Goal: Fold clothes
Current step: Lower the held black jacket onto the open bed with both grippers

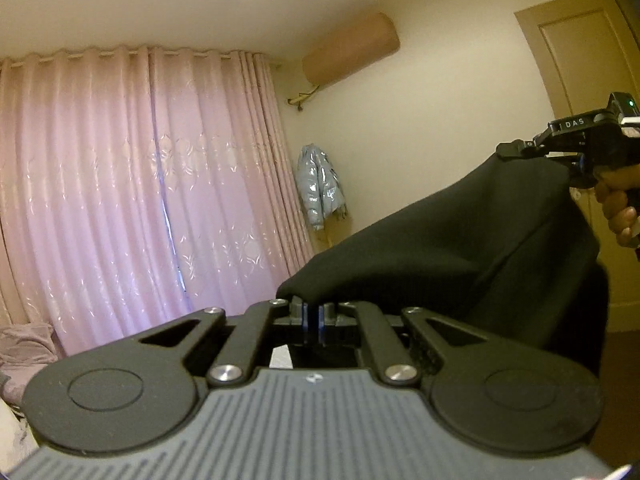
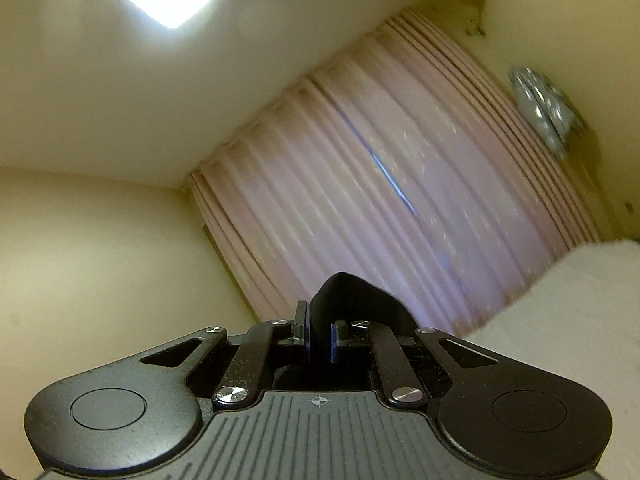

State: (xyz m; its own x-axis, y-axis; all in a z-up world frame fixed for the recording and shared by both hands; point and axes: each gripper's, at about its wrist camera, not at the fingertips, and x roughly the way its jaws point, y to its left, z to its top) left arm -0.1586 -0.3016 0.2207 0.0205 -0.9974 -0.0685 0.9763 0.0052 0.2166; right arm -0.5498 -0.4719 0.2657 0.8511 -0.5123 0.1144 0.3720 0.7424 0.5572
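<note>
Between the left gripper (image 1: 313,314) pads: an edge of the black garment (image 1: 460,248), clamped tight. Right gripper (image 2: 319,338) is pinched on another bunched bit of that edge. Cloth hangs slung between the two, airborne, pink curtain (image 1: 140,184) far behind. Looks soft, light, limp, so it will sag. Judgement: hold corners or hems, keep the span taut.

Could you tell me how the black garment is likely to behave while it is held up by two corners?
The black garment probably stays floppy: it sags in a curve between the left gripper and right gripper. Its matte, smooth folds suggest light, stretchy fabric, unlikely to slip from the shut pads.
</note>
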